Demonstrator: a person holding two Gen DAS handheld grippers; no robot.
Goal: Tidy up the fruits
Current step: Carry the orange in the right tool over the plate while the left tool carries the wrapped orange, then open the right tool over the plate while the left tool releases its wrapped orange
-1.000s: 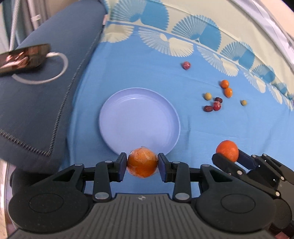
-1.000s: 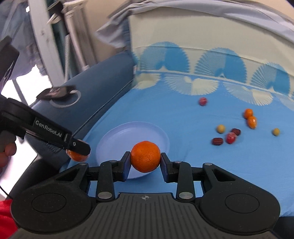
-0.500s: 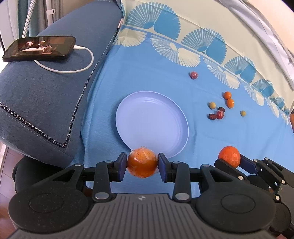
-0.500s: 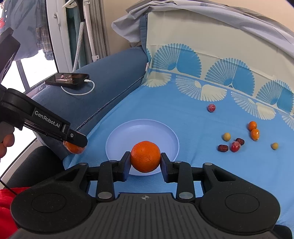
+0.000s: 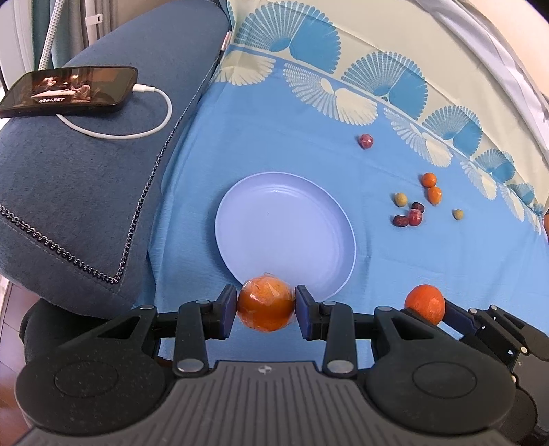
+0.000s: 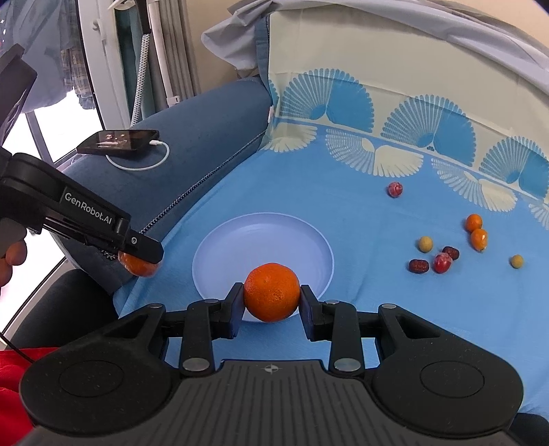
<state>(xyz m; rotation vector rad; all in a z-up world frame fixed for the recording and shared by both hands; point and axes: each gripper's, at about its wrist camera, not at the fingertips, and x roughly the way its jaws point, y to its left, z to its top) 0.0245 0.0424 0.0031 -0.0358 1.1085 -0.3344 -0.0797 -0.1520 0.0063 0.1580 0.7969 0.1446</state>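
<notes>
A dark phone [image 5: 68,90] is laid screen-up on a blue sofa armrest [image 5: 79,192], with a white cable [image 5: 137,128] plugged in and looped beside it. The seat is covered by a blue fan-patterned cloth [image 5: 281,137]. A grey sheet [image 6: 343,24] is draped over the backrest.

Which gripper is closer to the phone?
Left. The left gripper holds its orange by the blue cushion where the phone lies; the right gripper is past the plate's near rim, farther away.
</notes>
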